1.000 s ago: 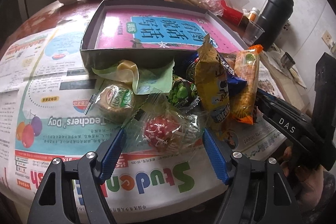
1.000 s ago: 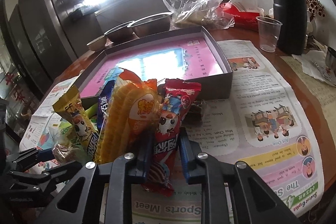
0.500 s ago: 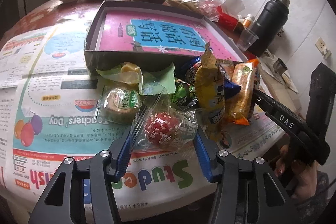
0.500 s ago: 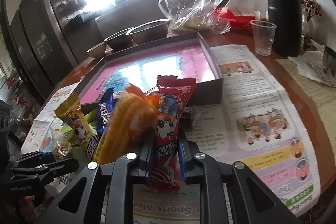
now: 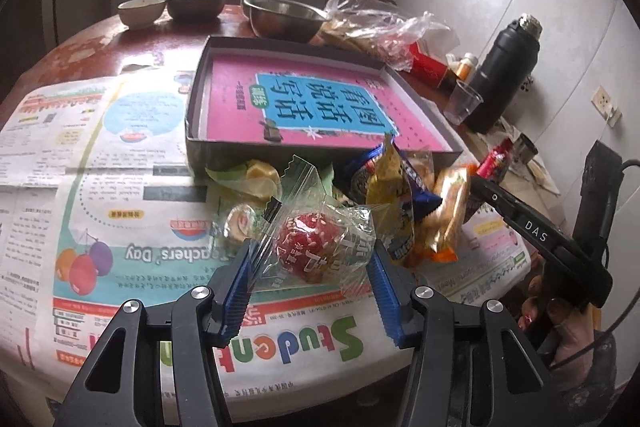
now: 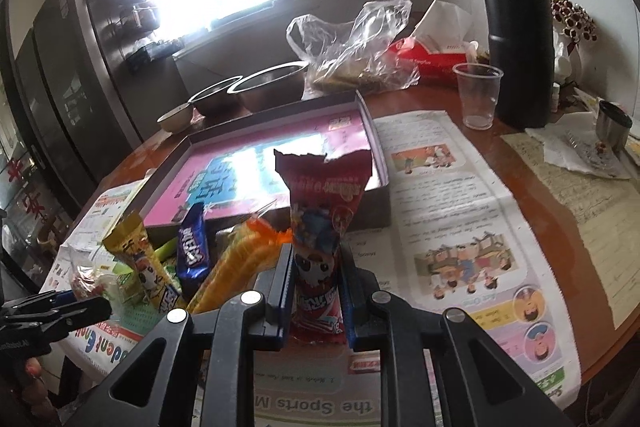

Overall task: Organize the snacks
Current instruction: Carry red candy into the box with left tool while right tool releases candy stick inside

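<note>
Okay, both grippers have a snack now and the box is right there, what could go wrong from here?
1. The left gripper pinches only the crinkly clear wrapper of the red candy; it may slip out.
2. The right gripper grips the tall red packet near its bottom, so it could tip.
3. Swinging toward the box might topple the leaning snack pile.

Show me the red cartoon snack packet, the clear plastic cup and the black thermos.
red cartoon snack packet [image 6: 320, 227], right wrist view, middle of the wrapper.
clear plastic cup [image 6: 478, 95], right wrist view, side wall of the cup.
black thermos [image 6: 516, 27], right wrist view, middle of its body.
</note>
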A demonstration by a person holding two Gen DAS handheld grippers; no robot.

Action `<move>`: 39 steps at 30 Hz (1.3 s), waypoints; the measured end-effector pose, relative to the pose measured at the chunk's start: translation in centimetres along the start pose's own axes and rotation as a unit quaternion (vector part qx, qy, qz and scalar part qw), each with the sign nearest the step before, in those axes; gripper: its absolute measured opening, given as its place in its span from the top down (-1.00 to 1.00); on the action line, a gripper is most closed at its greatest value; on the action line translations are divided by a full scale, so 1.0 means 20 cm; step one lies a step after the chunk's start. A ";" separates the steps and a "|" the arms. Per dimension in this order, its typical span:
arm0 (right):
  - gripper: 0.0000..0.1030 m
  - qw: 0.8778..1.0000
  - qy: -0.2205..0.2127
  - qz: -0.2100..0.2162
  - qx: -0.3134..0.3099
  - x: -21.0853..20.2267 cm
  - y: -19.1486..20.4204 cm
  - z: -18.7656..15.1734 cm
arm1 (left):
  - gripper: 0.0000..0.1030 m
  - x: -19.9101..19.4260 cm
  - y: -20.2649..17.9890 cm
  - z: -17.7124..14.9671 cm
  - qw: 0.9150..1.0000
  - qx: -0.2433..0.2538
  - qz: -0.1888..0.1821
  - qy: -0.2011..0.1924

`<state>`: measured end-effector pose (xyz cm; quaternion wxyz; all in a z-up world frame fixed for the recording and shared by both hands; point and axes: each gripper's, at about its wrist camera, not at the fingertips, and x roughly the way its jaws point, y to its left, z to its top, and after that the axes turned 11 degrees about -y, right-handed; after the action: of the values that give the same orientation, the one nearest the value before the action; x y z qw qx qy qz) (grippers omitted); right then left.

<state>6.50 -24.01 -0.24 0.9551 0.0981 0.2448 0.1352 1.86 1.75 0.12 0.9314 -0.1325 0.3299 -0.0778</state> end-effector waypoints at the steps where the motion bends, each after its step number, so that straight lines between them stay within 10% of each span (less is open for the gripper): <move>1: 0.60 1.000 -0.002 -0.001 0.002 0.00 -0.01 0.01 | -0.09 -0.01 0.00 0.01 1.000 -0.001 0.000 -0.003; 39: 0.61 0.998 -0.066 0.011 0.004 0.17 0.01 0.32 | -0.09 0.22 0.14 0.40 0.997 -0.041 0.025 -0.061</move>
<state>12.50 -23.64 3.86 0.9672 0.1138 0.1802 0.1383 10.55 4.96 2.62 0.9451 -0.1673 0.2787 -0.0326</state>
